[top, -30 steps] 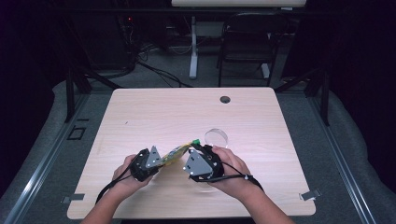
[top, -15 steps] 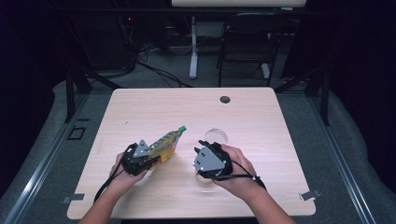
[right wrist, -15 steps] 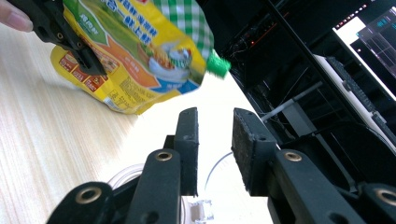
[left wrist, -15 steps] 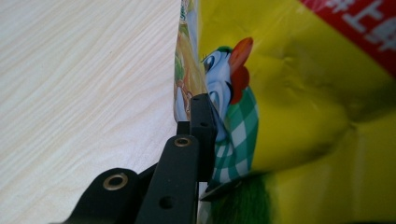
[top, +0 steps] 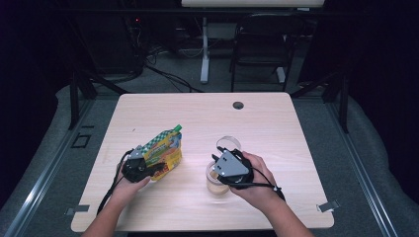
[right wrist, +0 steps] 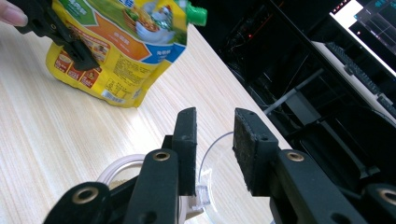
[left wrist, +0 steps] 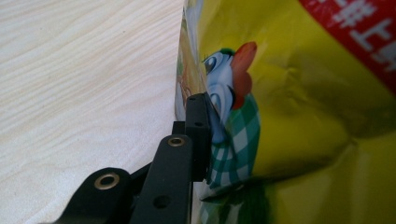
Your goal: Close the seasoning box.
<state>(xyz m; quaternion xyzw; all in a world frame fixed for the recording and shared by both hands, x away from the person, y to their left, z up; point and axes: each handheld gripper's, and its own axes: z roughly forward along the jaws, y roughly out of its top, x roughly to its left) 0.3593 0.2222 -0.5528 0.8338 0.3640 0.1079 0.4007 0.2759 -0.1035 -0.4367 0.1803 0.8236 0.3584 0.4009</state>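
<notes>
A yellow pouch (top: 167,148) with a green cap (right wrist: 196,14) stands on the table at the left, its base (right wrist: 112,95) on the wood. My left gripper (top: 154,166) grips its lower part. One finger (left wrist: 198,130) presses the printed side, and the other is hidden behind the pouch. Its jaws have just been opening a little. My right gripper (right wrist: 215,121) hangs open over a clear tub (top: 217,186) holding something beige. The tub's clear lid (top: 227,143) stands up past the fingertips and its edge (right wrist: 219,177) rises in the gap, untouched. These jaws have also just been opening.
The light wooden table (top: 276,128) has a round cable hole (top: 238,105) at the back. Dark chairs, a desk leg and cables stand on the floor beyond the far edge. A monitor (right wrist: 369,28) glows off to the side.
The pouch, earlier tilted with its cap toward the right gripper, has moved left with the left gripper and stands more upright. The right gripper shifted slightly right by the tub.
</notes>
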